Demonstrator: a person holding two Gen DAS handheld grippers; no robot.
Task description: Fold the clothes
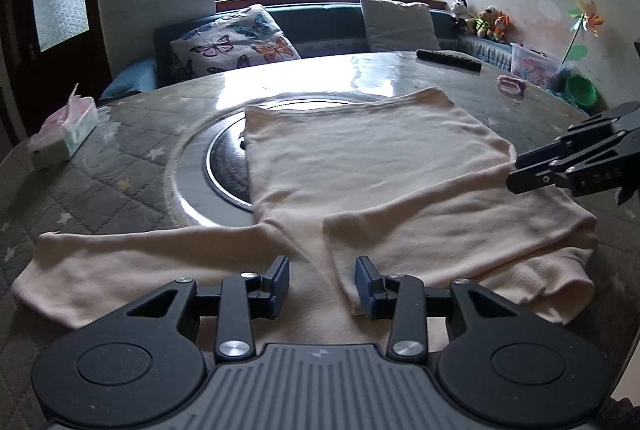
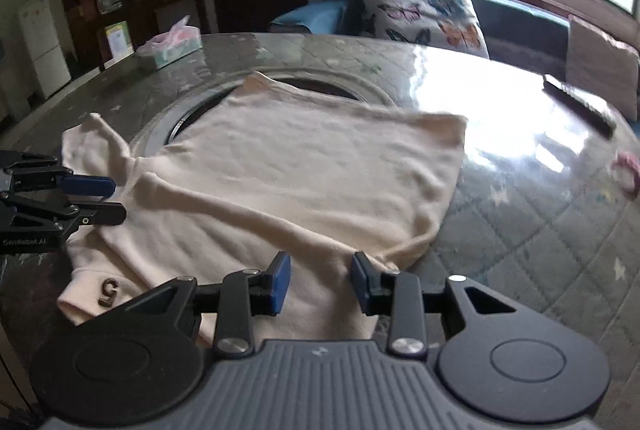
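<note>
A cream long-sleeved top (image 1: 360, 157) lies flat on the round table, over its glass turntable. One sleeve (image 1: 420, 226) is folded across the body; the other sleeve (image 1: 112, 262) stretches out to the left. My left gripper (image 1: 322, 284) is open and empty just above the top's near edge. My right gripper (image 2: 320, 282) is open and empty over the top's right shoulder edge (image 2: 400, 250). The top (image 2: 300, 169) fills the middle of the right wrist view. Each gripper shows in the other's view: right one (image 1: 532, 169), left one (image 2: 108, 197).
A tissue box (image 1: 64, 133) stands at the table's left. A dark remote (image 1: 448, 59) and a pink item (image 1: 510, 83) lie at the far right. The quilted table cover (image 2: 540, 230) surrounds the glass turntable (image 1: 216, 165). A sofa with cushions (image 1: 236, 41) is behind.
</note>
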